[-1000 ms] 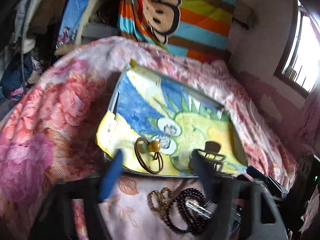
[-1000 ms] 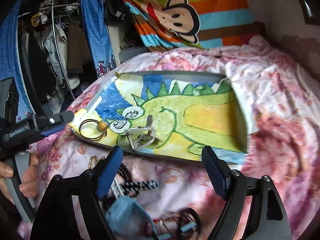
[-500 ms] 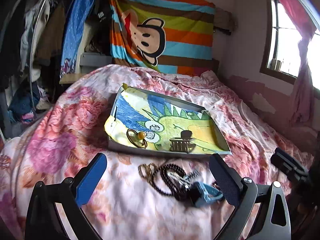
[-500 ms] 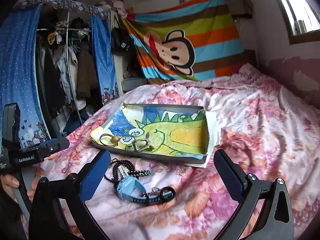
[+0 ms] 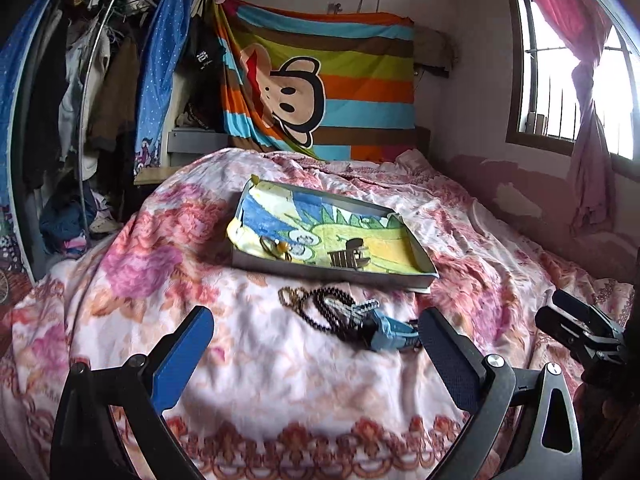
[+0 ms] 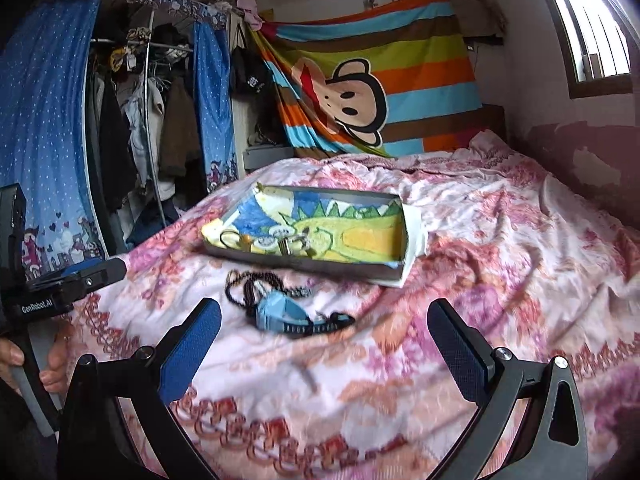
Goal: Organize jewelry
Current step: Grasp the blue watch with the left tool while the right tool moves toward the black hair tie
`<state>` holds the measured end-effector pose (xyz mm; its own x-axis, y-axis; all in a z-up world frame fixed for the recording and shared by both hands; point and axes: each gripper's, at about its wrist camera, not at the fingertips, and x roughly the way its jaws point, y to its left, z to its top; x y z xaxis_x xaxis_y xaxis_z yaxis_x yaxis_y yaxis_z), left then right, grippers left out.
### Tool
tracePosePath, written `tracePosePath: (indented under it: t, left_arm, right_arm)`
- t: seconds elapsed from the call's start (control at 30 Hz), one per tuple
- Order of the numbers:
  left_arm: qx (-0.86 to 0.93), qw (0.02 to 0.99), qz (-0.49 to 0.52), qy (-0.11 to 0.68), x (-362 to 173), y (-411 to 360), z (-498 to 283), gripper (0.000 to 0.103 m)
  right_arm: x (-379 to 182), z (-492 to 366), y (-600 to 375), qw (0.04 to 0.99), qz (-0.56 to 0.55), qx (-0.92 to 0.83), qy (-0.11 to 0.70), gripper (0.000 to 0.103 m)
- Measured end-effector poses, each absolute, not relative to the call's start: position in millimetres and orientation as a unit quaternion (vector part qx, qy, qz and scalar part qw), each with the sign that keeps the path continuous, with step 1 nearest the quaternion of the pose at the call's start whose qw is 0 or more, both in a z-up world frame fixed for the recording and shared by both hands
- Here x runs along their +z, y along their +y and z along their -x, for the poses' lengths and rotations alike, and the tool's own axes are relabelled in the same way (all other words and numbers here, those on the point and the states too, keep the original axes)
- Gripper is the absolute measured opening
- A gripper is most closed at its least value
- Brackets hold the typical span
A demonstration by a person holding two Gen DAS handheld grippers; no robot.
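A grey tray [image 5: 320, 273] lined with a dinosaur-print towel lies on the floral bedspread. In it are a brown hair tie with a yellow bead [image 5: 276, 246] and a dark hair clip [image 5: 350, 258]. In front of the tray lies a heap: a gold chain [image 5: 288, 296], a black bead bracelet [image 5: 326, 312] and a blue watch [image 5: 388, 330]. My left gripper [image 5: 314, 318] hangs open and empty on the near side of the heap. My right gripper [image 6: 324, 308] is also open and empty, just short of the watch [image 6: 280, 310] and the beads [image 6: 244, 288]. The tray [image 6: 300, 266] lies beyond.
The bed's near edge is just under both grippers. A clothes rack [image 6: 152, 128] and a blue curtain stand to the left, and a striped monkey blanket [image 5: 320, 80] hangs behind. The other gripper shows at each view's side [image 5: 580, 328] [image 6: 76, 280], and a hand [image 6: 12, 360] holds the left one's handle.
Both grippers have drawn back from the tray toward the bed's near edge and their jaws have spread wider. The hair tie and the clip stay in the tray.
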<state>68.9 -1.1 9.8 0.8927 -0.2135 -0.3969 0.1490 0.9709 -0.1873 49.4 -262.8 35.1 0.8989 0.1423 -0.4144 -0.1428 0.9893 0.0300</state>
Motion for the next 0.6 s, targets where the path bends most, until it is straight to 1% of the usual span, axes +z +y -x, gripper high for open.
tracePosePath:
  t: [0.13,0.3,0.6]
  left_arm:
    - [-0.096,0.966,0.082,0.224,2.4,-0.7,-58.3,0.103]
    - [-0.098,0.968,0.066,0.221,-4.7,-8.2,-48.0,0.103]
    - [-0.098,0.964,0.054,0.241,-15.9,-14.0,-52.0,0.103]
  right_arm:
    - [26.7,-41.7,-263.4,0.970,0.006,0.065,0.232,0.101]
    - [18.4,-39.9,-266.2,0.967,0.006,0.058,0.247,0.101]
    - [8.3,-48.6,-263.6,0.961,0.015,0.043,0.272,0.101]
